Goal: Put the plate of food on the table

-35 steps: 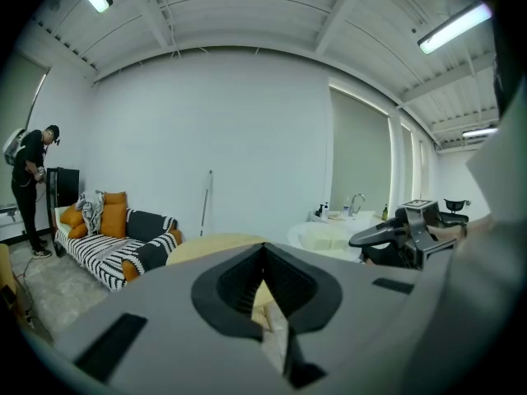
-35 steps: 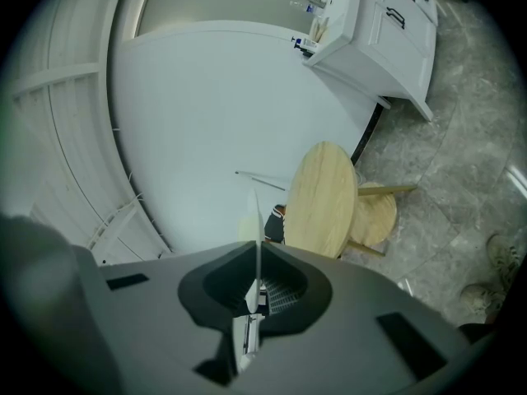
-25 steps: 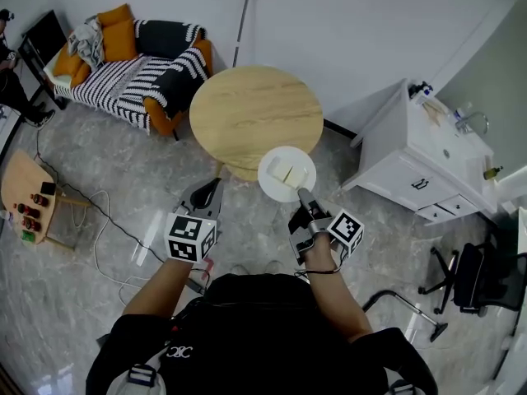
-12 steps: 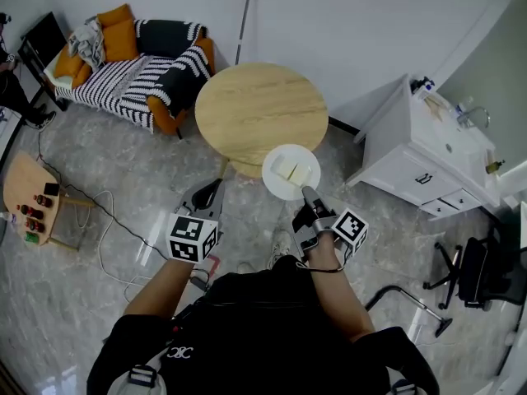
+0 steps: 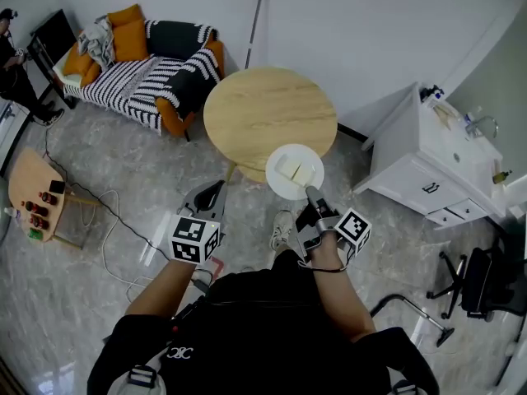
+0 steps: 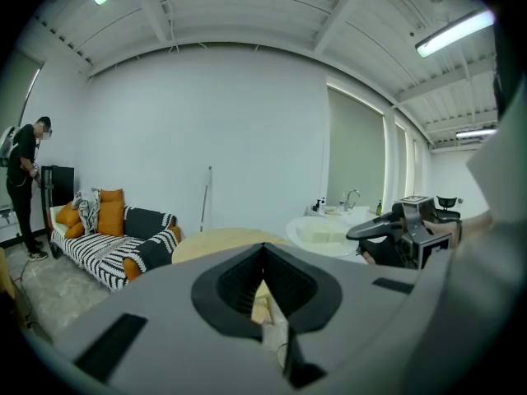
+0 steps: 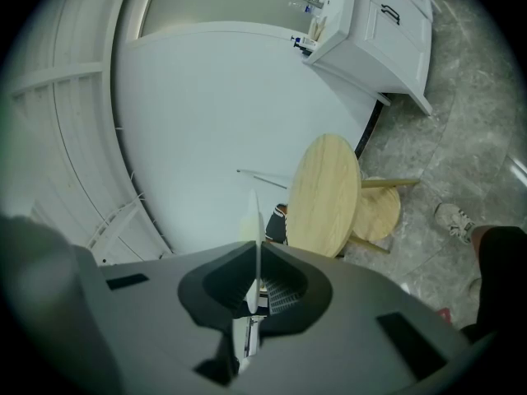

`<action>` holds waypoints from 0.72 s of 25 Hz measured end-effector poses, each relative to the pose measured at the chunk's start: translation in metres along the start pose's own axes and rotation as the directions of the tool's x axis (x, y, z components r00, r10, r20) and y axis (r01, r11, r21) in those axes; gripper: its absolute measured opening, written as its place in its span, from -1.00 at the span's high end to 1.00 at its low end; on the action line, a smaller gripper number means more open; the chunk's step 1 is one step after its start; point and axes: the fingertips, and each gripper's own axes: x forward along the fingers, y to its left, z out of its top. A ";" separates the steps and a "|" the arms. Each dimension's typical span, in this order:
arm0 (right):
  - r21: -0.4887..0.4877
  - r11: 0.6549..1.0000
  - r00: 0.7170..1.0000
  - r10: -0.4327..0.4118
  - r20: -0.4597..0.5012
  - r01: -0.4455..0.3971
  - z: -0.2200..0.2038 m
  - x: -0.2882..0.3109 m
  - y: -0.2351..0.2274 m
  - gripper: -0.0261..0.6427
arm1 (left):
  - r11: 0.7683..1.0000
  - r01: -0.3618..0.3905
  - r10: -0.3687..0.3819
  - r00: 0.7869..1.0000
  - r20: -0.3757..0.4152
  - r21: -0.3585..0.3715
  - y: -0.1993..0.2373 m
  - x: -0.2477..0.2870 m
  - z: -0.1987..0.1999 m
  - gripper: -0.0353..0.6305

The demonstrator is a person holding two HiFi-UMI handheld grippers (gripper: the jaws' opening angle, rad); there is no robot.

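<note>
Right gripper (image 5: 310,193) is clamping the near rim of the plate (image 5: 278,180), keeping it level with the food (image 5: 290,169) on top. Left gripper (image 5: 210,196) is hanging idle on the left, jaws together on nothing. Over the last second the person is stepping in and the plate is creeping further across the near-right edge of the table (image 5: 263,109). Judging it's still airborne, so the approach is nearly done and lowering is coming next.
</note>
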 end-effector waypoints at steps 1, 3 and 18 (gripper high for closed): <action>-0.001 1.000 1.000 0.003 0.005 -0.003 0.003 0.002 0.000 0.86 | 1.000 0.000 0.000 1.000 0.001 0.002 0.002 0.002 0.001 0.88; -0.002 1.000 1.000 0.008 0.014 -0.008 0.009 0.007 0.001 0.86 | 1.000 0.000 0.000 1.000 0.001 0.008 0.005 0.007 0.002 0.88; -0.004 1.000 1.000 0.009 -0.011 -0.009 0.059 0.066 -0.006 0.86 | 1.000 -0.002 0.002 1.000 -0.015 0.006 0.016 0.078 0.017 0.88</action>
